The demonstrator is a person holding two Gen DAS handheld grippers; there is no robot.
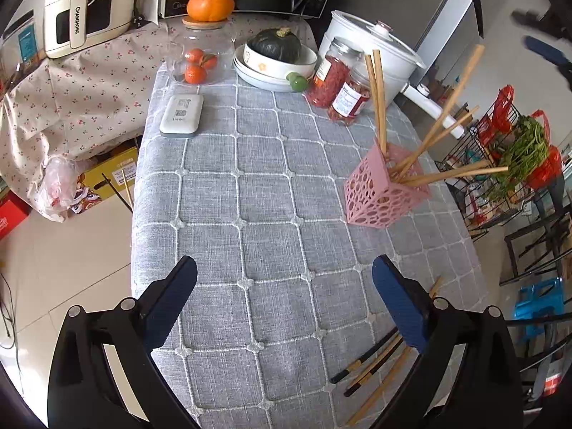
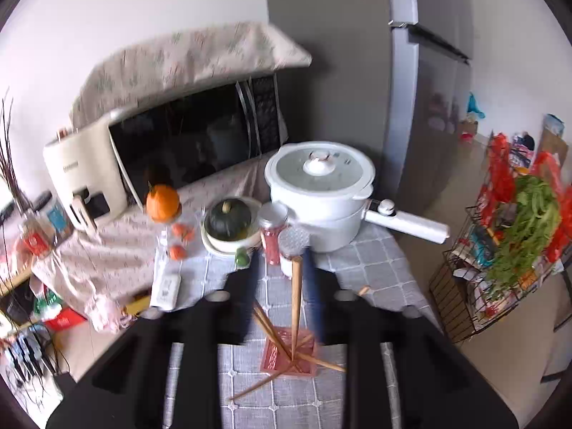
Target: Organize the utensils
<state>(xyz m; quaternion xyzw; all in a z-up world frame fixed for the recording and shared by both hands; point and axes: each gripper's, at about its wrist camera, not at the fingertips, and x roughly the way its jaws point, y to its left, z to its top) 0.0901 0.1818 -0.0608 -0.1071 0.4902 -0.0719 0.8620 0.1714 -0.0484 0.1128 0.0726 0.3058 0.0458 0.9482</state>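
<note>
Pink perforated chopstick holder [image 1: 384, 193] stands on the grey quilted tablecloth [image 1: 250, 214] with several wooden chopsticks [image 1: 379, 100] fanning out of it. Directly above the holder, the right gripper [image 2: 282, 279] is partly open with one upright chopstick [image 2: 296, 304] between its fingers, the pads not pressing it. Nearer than the holder, the left gripper [image 1: 286, 296] is wide open and empty, beside loose chopsticks [image 1: 371, 368] on the cloth

Pink holder [image 1: 384, 193] of chopsticks [image 1: 379, 96] (more loose [image 1: 375, 364]) on grey tablecloth [image 1: 250, 214]
</note>
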